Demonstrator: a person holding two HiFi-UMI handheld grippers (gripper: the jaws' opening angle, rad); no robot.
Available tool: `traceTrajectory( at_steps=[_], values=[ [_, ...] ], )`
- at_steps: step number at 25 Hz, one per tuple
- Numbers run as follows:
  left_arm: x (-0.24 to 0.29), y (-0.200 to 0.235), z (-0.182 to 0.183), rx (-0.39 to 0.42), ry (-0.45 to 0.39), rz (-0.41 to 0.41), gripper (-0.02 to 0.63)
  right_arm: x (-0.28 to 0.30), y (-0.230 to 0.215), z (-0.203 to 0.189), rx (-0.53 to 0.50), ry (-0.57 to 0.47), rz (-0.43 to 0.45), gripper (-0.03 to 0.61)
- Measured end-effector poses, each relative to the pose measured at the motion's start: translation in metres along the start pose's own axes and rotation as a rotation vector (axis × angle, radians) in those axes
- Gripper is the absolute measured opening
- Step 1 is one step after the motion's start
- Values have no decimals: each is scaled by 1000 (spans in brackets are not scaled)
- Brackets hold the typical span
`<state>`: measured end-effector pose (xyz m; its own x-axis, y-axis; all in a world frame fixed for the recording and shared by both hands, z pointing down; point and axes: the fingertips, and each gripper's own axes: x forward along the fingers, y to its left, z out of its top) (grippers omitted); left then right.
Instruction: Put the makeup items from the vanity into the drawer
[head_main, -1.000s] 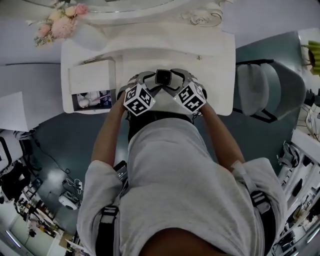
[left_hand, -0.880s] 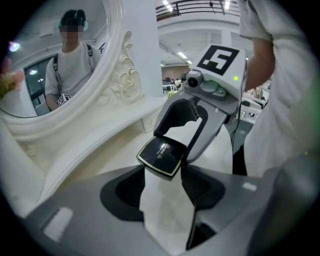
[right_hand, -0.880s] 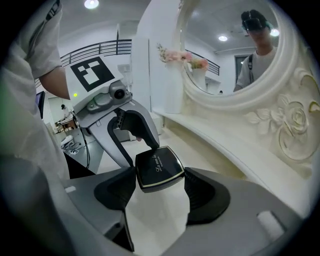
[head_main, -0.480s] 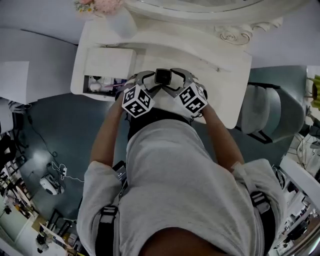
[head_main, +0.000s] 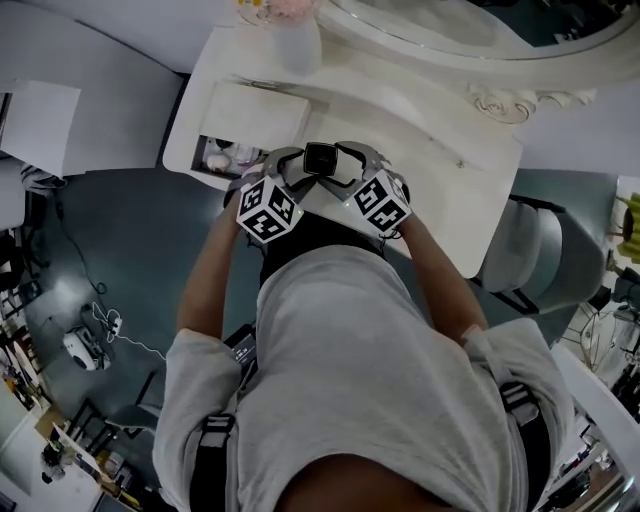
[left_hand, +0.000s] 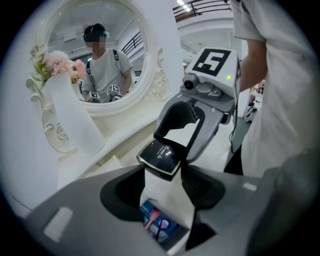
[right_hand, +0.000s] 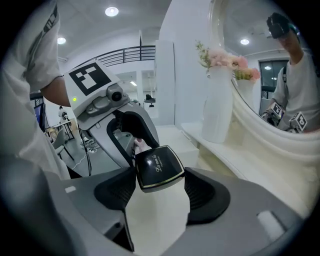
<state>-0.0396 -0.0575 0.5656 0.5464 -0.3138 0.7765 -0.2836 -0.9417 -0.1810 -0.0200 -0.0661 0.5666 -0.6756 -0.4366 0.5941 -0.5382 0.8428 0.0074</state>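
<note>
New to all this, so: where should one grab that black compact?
Clamp the black compact across its thin straight side edges, coming in level with its flat lid: it is a slim square, so parallel edges suit the jaws. The left gripper and right gripper each hold it that way, from opposite ends.

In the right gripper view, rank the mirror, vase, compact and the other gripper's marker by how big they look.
1. Mirror, though cut off by the frame.
2. Vase and compact: about alike; the compact is far nearer.
3. Marker.
</note>
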Motion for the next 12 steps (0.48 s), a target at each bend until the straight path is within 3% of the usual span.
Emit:
traceTrajectory(
  at_steps=[12],
  values=[
    [-58, 34, -78, -64, 61, 53, 225, 70, 50, 56, -28, -2, 100, 313]
  ],
)
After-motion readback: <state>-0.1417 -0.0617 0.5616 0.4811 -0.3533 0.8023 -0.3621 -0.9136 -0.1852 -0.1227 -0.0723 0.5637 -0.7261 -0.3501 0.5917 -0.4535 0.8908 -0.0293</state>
